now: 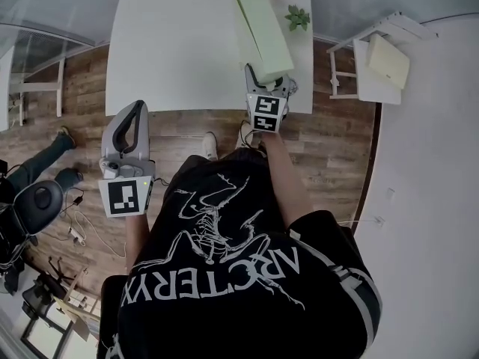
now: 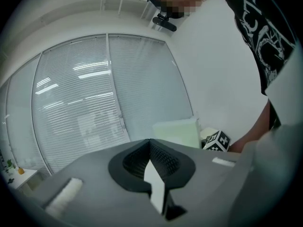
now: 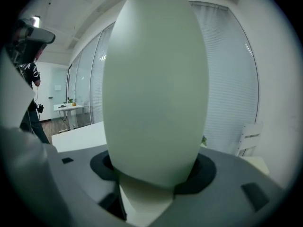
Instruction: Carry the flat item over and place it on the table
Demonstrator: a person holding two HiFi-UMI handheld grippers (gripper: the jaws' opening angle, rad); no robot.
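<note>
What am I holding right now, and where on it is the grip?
The right gripper clamps the pale green flat item by its near end; the left gripper is shut, empty.

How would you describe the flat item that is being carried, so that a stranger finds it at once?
Find the big white table in the head view and go to its right end. There the right gripper clamps a long pale green panel by its near end. A similar pale panel lies on the white chair further right, but nothing holds that one.

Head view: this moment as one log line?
right hand-held gripper: shut on green board | green board: over white table | left hand-held gripper: shut, empty
</note>
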